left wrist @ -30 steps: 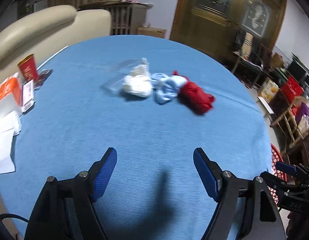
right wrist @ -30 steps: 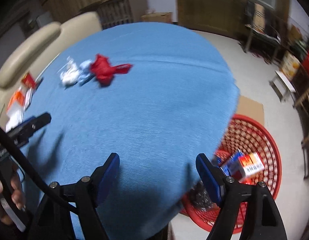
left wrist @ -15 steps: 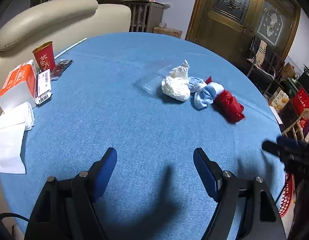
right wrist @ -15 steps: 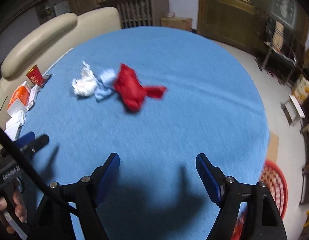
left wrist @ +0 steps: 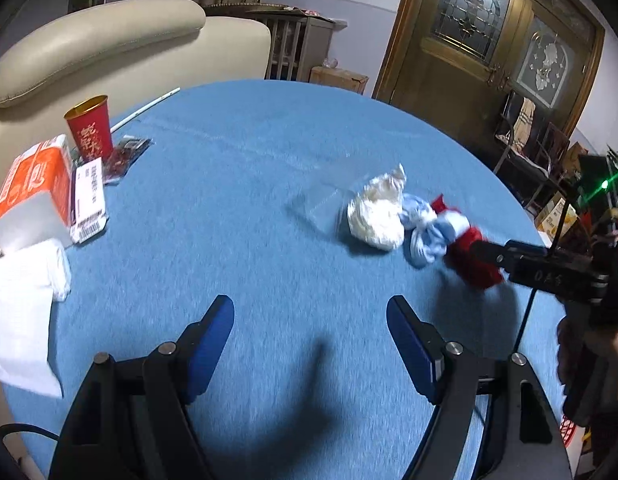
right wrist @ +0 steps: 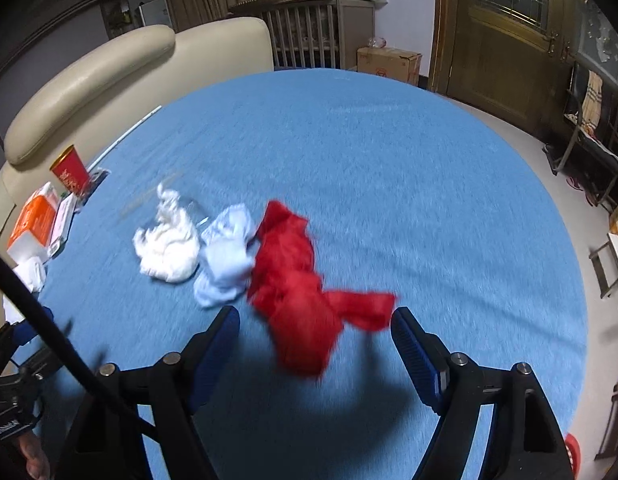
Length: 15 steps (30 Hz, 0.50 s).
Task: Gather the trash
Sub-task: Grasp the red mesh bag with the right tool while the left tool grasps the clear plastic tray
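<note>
Three crumpled wads lie in a row on the blue round table (right wrist: pixel 389 168): a white one (right wrist: pixel 169 248), a pale blue one (right wrist: pixel 227 264) and a red one (right wrist: pixel 297 300). My right gripper (right wrist: pixel 315 336) is open, with the red wad reaching in between its fingers. In the left wrist view the white wad (left wrist: pixel 375 216), blue wad (left wrist: pixel 427 236) and red wad (left wrist: pixel 471 260) lie ahead to the right, with a clear plastic wrapper (left wrist: pixel 321 208) beside the white one. My left gripper (left wrist: pixel 311 328) is open and empty over bare cloth.
At the table's left edge stand a red cup (left wrist: pixel 91 128), an orange tissue pack (left wrist: pixel 33 192), a barcoded packet (left wrist: pixel 89 200), a dark wrapper (left wrist: pixel 123 156) and white tissues (left wrist: pixel 21 312). A cream sofa (left wrist: pixel 109 44) is behind. A red basket's rim (right wrist: pixel 571 456) shows below right.
My right gripper has swung from over the red basket back over the table and closed in on the red wad. My left gripper has turned a little left; the wads have shifted right in its view.
</note>
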Available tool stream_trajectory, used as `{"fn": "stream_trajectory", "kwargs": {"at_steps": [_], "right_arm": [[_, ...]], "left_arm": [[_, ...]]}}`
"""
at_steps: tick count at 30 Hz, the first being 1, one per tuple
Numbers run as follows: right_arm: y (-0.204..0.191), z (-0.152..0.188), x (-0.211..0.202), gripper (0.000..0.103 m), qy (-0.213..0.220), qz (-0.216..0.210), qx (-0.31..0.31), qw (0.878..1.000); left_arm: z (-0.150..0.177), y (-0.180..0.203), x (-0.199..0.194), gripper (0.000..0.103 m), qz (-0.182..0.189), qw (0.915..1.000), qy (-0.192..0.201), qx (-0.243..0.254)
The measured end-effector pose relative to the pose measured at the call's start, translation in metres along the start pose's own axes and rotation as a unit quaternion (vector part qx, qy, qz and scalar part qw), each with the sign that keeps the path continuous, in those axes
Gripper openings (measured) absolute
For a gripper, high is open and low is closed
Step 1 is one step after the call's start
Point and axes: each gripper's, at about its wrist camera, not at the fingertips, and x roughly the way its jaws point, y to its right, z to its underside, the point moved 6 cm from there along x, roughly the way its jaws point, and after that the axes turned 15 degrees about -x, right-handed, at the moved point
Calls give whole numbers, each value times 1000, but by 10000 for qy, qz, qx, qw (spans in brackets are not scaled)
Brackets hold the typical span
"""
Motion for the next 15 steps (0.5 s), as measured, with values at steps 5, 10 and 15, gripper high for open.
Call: {"fn": "stream_trajectory", "kwargs": {"at_steps": [5,10,15], "right_arm": [[0,-1,25,68,-41,-156,-8,9999],[-2,3,36,66,10,-70,-157,9999],[-10,4,39,68,-28,18,-435,9990]], "left_arm": [[-26,14,10,79,197,9997,126,88],[-53,23,25,79,454,9989,133,68],[-69,32,50,79,604,9980,-87,136]]}}
